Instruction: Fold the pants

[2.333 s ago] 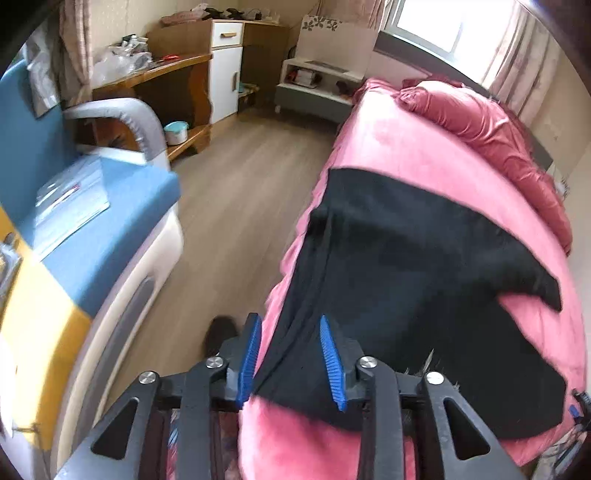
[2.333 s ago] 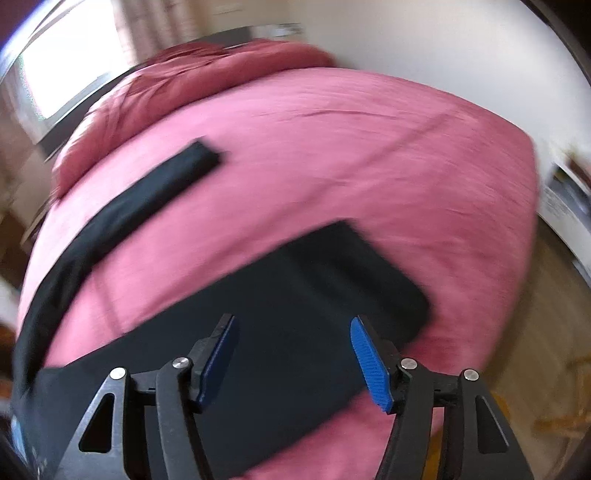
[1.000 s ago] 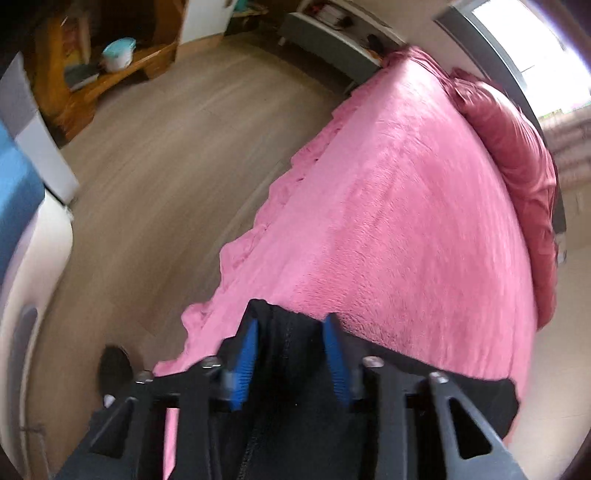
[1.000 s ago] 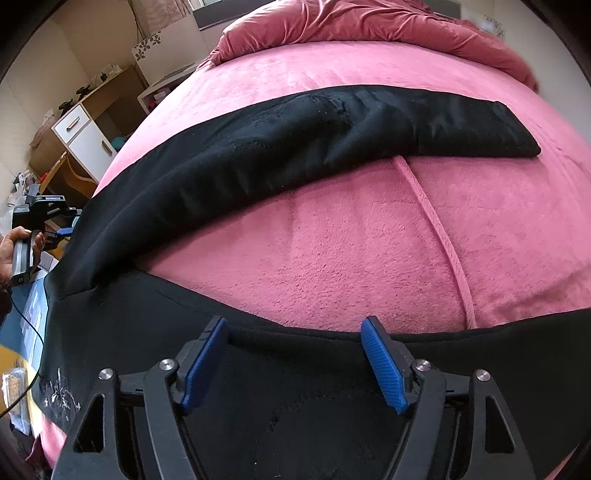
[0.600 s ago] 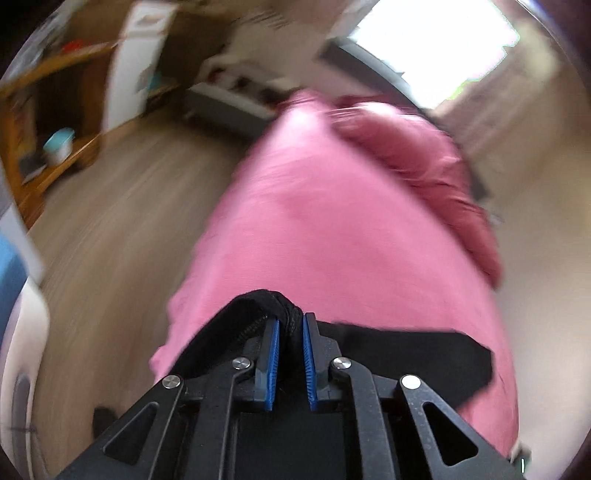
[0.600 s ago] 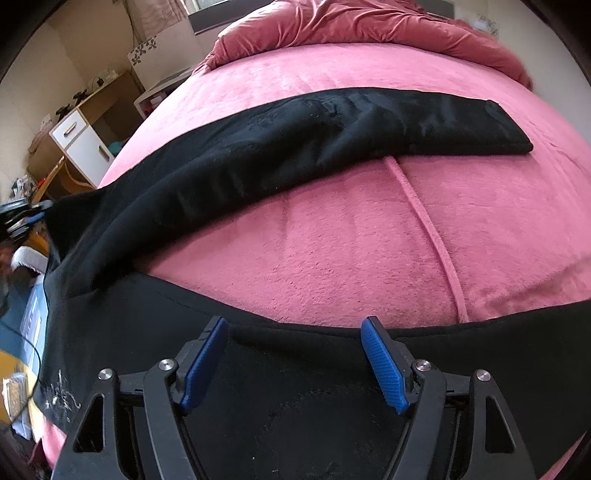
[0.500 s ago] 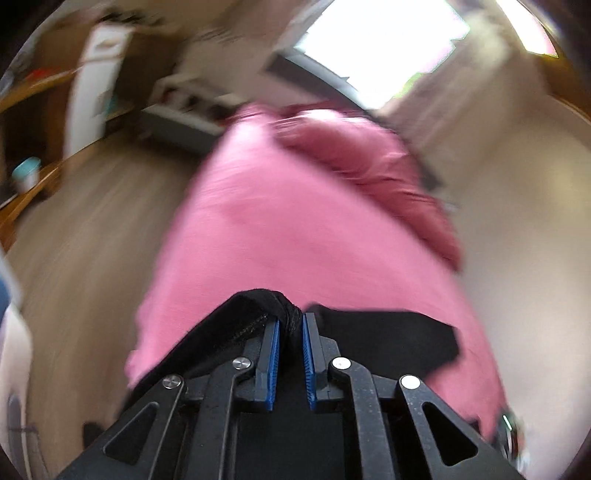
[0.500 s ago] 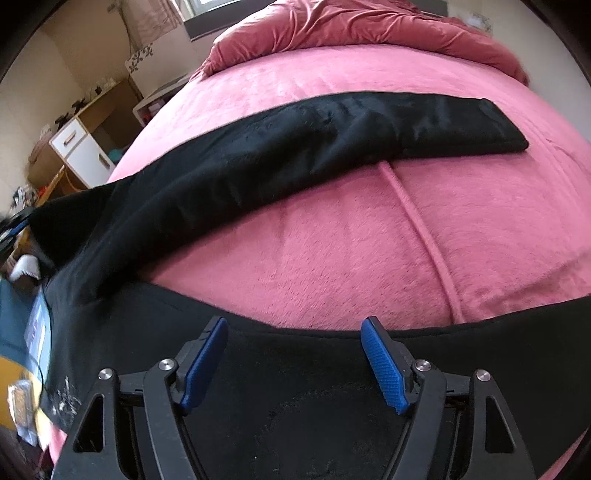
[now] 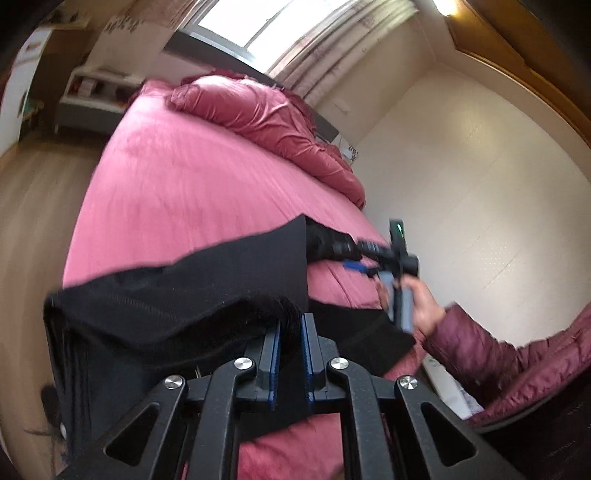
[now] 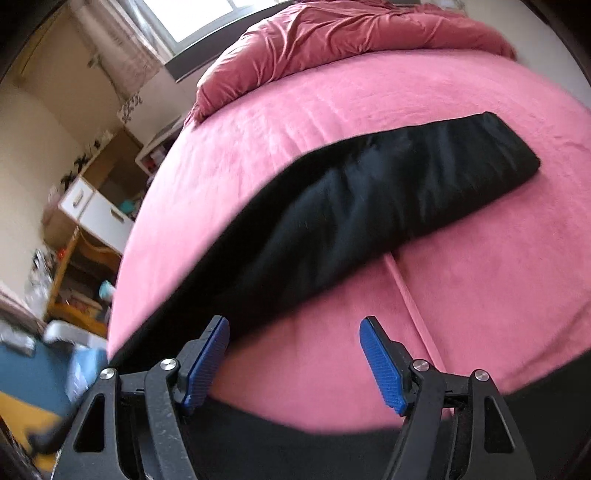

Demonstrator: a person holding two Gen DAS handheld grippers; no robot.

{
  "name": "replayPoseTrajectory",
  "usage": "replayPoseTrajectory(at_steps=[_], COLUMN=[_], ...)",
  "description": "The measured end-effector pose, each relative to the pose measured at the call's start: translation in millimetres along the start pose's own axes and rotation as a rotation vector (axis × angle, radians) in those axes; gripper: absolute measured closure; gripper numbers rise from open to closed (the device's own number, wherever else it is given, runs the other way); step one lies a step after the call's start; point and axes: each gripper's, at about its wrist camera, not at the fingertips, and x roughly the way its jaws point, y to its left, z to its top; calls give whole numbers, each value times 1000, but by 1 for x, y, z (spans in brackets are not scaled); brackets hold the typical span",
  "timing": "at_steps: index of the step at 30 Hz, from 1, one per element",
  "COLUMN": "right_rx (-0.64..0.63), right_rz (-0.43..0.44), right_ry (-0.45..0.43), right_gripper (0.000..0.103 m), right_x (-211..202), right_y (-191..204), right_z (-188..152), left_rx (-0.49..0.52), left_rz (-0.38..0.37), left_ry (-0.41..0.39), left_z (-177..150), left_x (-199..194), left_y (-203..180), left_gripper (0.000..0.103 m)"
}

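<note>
pants (image 9: 229, 280) lifted higher than before, left gripper (image 9: 290, 354) pinching them, right gripper (image 10: 295, 358) spread

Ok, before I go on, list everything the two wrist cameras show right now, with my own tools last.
pants: one, black, spread on the bed, one leg stretched across it, fabric bunched at the near edge
bed: one, pink cover
duvet: one, dark red, heaped at the head of the bed
window: one, bright, behind the bed
cabinet: one, white fronts, by the far wall
floor: light wood, beside the bed
left tool: blue pads, shut on the pants
right tool: blue pads, open over the near pants edge
right hand: maroon sleeve, holding the right tool's handle
</note>
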Motion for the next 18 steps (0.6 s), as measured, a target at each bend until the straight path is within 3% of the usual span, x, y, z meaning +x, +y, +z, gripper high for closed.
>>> replayPoseTrajectory(at_steps=[4,8,13,16,18], right_rx=[82,145,150,137,127], right_rz=[21,9,-24,-71,-73], right_ry=[-1,5,19,40,49], right_gripper=[34,50,53,68,85], right_x=[18,44,77,95,103], right_y=[-1,-5,4,5,6], right_z=[29,60,92,106,113], left_rx=[-39,-69,-88,-102,-120], left_rz=[8,14,14,20,30], left_ry=[3,0,37,50,47], left_z=[-11,-11,-9,-8,-7], left_x=[-4,-2,10,12,11], left_y=[6,11,19,22,26], left_gripper=[94,94,94,94,94])
